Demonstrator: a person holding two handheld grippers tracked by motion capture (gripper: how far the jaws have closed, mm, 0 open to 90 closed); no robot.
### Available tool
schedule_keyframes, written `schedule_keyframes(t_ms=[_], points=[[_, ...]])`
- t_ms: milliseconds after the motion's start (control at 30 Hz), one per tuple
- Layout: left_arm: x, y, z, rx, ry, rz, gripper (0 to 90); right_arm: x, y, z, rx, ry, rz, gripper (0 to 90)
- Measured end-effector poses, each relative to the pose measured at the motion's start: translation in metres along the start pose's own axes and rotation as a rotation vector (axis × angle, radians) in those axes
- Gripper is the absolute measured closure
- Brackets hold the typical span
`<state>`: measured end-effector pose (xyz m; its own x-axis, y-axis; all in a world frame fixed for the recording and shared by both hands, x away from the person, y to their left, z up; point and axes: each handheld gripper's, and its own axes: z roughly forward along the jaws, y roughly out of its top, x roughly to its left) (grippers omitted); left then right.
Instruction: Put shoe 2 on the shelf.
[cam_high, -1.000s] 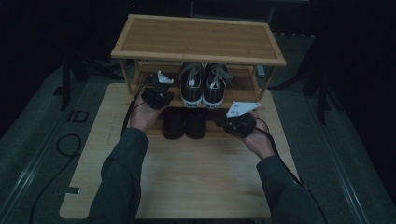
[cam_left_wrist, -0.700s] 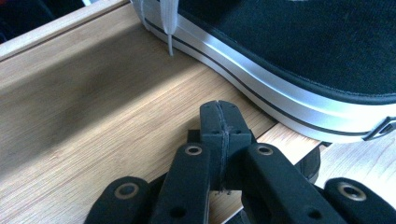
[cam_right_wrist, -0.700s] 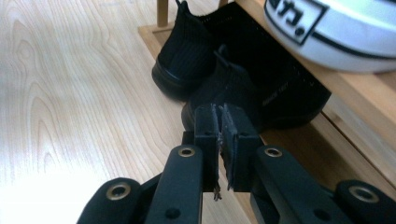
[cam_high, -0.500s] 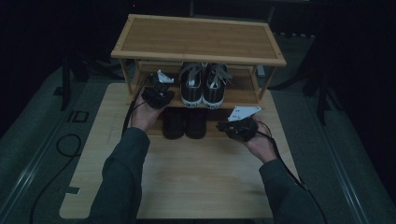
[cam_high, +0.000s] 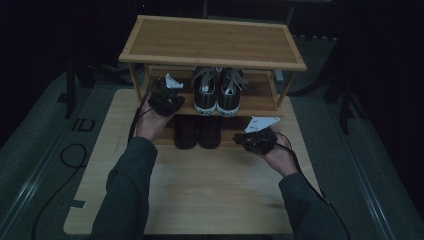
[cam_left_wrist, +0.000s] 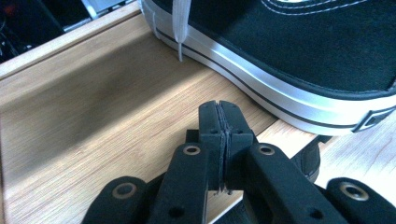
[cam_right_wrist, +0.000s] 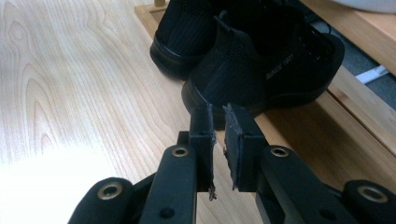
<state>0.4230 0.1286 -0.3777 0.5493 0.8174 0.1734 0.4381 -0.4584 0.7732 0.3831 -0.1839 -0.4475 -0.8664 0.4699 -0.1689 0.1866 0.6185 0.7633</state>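
We hold our left gripper (cam_left_wrist: 218, 140) over the middle shelf (cam_high: 252, 103) of the wooden shoe rack (cam_high: 212, 42), its jaws pressed flat together with nothing between them. In the left gripper view the pads meet in one seam just above the shelf board, close beside the white-edged sole of a black canvas sneaker (cam_left_wrist: 299, 51), but not touching it. One white lace (cam_left_wrist: 180, 25) hangs down over that sole to the board.

Our right gripper (cam_right_wrist: 218, 149) sits lower, in front of the rack near its right post, above the table (cam_high: 210, 185). Its jaws have just been opening and now stand a narrow slit apart, empty; the pads grip nothing. In the right gripper view they point toward the heel of the nearer of two black shoes (cam_right_wrist: 261, 65), near it yet clear of it.

From the high view, the rack holds two pairs. The sneakers (cam_high: 219, 92) with white laces stand side by side on the middle shelf, toes to the front edge. The plain black pair (cam_high: 197, 131) stands below them on the lowest board, partly under the shelf. The top shelf is bare wood. Our left gripper (cam_high: 165, 100) is at the left end of the middle shelf, just beside the left sneaker; our right gripper (cam_high: 257, 140) is to the right of the black pair.
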Motion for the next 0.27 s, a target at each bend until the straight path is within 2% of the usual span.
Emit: schedule_keyframes(t_ms=[267], points=[[-0.003,-0.0026,-0.0063,-0.021,-0.009,0.01,89.3,0.0017,-0.0031,-0.0006,0.011,0.009,0.0,81.3]])
